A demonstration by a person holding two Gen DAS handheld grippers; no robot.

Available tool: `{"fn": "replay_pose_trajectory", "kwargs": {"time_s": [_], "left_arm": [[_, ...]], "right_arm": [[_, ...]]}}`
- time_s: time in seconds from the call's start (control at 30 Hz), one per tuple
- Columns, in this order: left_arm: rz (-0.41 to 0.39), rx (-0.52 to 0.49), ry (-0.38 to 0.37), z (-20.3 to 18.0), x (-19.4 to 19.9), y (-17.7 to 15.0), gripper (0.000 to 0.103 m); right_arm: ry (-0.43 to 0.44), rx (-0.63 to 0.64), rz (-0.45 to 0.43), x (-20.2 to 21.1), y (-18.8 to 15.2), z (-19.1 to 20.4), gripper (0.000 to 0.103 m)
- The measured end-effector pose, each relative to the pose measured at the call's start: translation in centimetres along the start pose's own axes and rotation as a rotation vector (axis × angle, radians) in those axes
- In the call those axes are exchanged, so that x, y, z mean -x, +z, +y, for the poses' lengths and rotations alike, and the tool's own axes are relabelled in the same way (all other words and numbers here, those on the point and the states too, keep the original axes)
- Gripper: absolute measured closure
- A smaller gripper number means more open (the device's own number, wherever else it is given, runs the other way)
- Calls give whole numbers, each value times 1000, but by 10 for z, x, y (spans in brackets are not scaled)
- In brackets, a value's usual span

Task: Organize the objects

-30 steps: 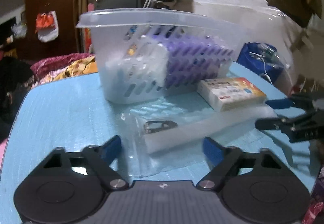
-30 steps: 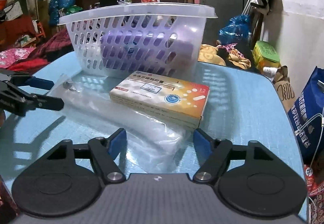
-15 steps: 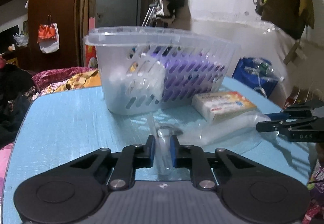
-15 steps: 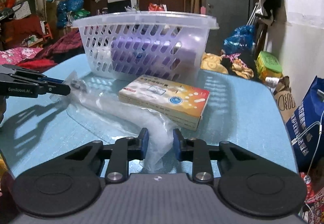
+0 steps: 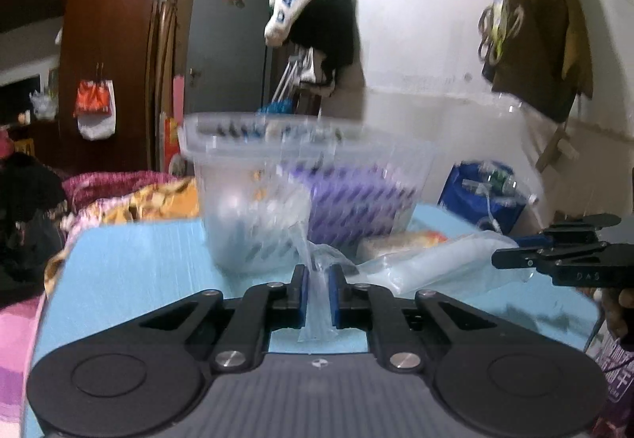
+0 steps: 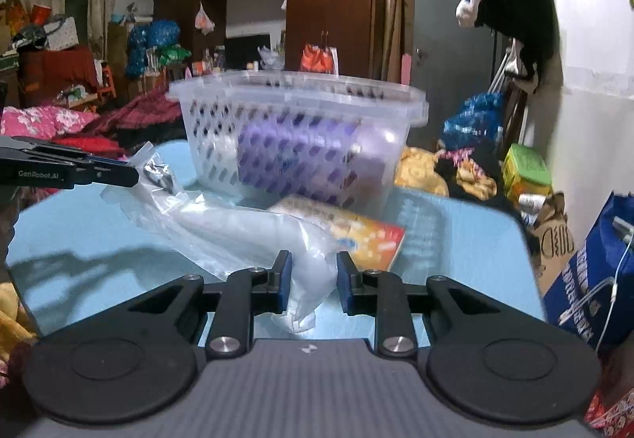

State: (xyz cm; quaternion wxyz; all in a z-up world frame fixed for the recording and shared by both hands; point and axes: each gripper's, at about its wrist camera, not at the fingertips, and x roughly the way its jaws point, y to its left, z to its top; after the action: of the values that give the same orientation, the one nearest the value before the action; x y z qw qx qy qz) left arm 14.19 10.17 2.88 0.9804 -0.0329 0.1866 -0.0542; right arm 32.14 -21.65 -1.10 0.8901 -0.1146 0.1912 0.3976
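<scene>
The left gripper (image 5: 318, 293) pinches one crinkled end of the long clear plastic bag (image 6: 253, 236); the right gripper (image 6: 313, 285) clamps the bag's other end. The bag hangs between them above the light-blue table (image 6: 455, 224), before an orange-and-white cardboard box (image 6: 356, 232) and a slotted translucent plastic basket (image 6: 297, 137).

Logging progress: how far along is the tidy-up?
Done: a purple item sits in the basket. In hand: left gripper and right gripper each pinch one end of the clear plastic bag. Left: bag and medicine box are outside the basket.
</scene>
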Motion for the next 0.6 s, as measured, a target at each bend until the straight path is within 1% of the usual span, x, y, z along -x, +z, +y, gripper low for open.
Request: {"fn": "replay_pose_trajectory", "kwargs": {"time_s": [0.07, 0.17, 0.33, 0.4, 0.5, 0.6], "left_arm": [[-36, -6, 1, -3, 10, 14, 89], [-83, -25, 12, -8, 19, 42, 89], [-141, -44, 44, -11, 18, 96, 89], [-145, -17, 53, -6, 9, 115, 89], [-142, -5, 86, -1, -13, 134, 89], [-105, 19, 95, 14, -47, 140, 89]], "right_arm": [[-6, 9, -29, 7, 9, 0, 76], [-24, 25, -91, 18, 33, 0, 76], [-43, 39, -167, 24, 85, -8, 76], [-55, 52, -207, 20, 103, -11, 76], [-49, 29, -230, -2, 128, -25, 76], [-67, 6, -211, -32, 139, -38, 76]]}}
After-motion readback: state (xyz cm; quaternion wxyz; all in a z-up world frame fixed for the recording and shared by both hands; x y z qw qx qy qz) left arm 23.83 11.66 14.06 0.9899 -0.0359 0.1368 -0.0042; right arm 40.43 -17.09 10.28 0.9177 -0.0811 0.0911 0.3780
